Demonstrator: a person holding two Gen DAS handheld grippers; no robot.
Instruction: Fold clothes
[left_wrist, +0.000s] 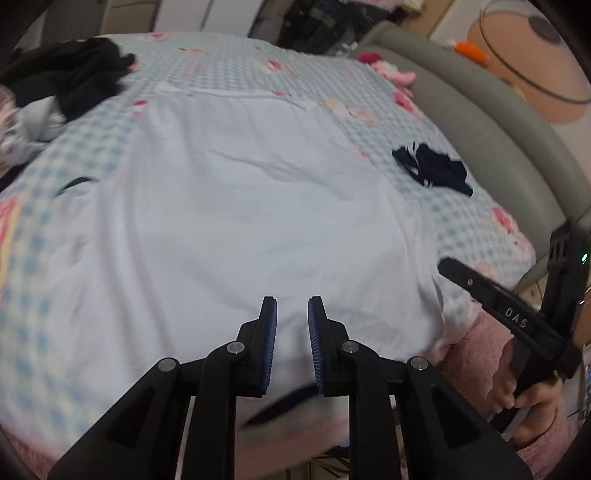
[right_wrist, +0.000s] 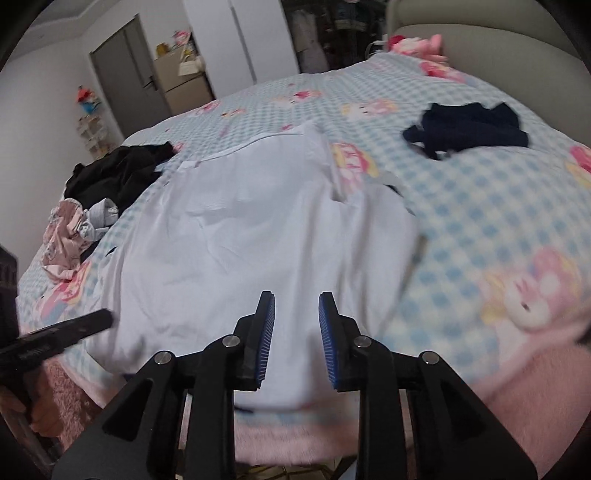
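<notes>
Bedroom; a bed covered by a blue-and-white checked sheet printed with pink cartoon figures, edged at the near side by a pink fleecy blanket; a grey padded headboard along the right side in the left wrist view; a grey door and white wardrobe panels in the far wall.

Item 1: white cloth garment, spread flat and lightly creased across the middle of the sheet, its near edge hanging over the bed's near side; dark trim shows at its near hem, blurred.

Item 2: small dark navy garment with white stripes, crumpled on the sheet to the right of the white garment, apart from it.

Item 3: heap of black clothing at the far left of the bed, apart from the white garment; beside it a pink patterned cloth bundle and a pale grey piece.

Item 4: pink plush toy by the headboard.

Item 5: left gripper, black with blue ribbed pads, over the near edge of the white garment; fingers spread with a gap between them, nothing held.

Item 6: right gripper, same make, over the same near edge, further right; fingers spread, nothing held; whether the tips touch the cloth cannot be told.
</notes>
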